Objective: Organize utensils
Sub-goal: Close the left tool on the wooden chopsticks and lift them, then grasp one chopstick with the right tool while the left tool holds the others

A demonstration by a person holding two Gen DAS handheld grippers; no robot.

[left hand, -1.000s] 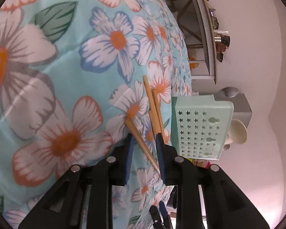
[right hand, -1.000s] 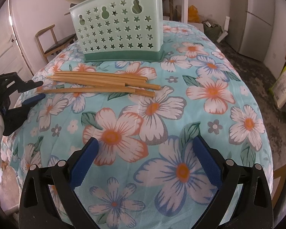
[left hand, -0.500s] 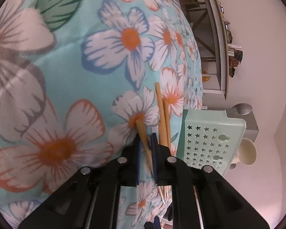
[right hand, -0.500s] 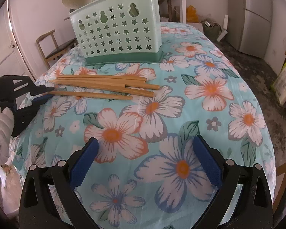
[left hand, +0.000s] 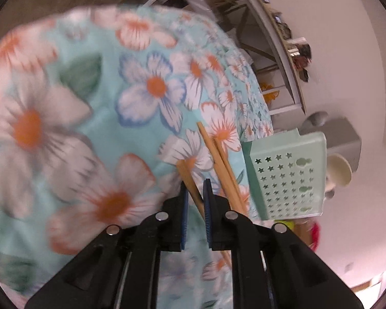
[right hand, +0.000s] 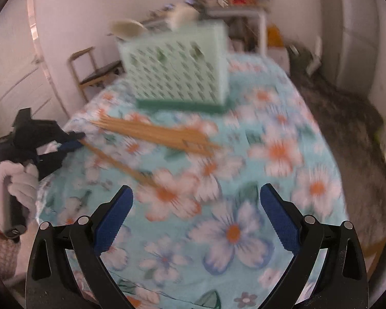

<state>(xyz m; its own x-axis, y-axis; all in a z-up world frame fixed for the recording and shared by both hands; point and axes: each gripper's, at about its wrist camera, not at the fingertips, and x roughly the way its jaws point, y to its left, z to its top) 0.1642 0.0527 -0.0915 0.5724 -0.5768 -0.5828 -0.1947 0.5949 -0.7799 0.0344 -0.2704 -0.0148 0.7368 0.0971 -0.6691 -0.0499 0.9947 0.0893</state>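
Chopstick (left hand: 190,184) pinched between left gripper (left hand: 195,193) fingers (right gripper (right hand: 195,215) fingers wide, empty)

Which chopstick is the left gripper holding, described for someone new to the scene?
On the floral tablecloth, find the mint-green utensil basket; a bundle of wooden chopsticks lies before it. The held chopstick is the single one angled away from that bundle, one end pinched in the left gripper.

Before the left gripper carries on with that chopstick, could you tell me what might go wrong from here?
1. The left gripper pinches the chopstick near one end, so it may pivot or slip out.
2. Its free end may knock the other chopsticks beside it on the tablecloth.
3. The basket is tall; a tilted chopstick may miss its opening.
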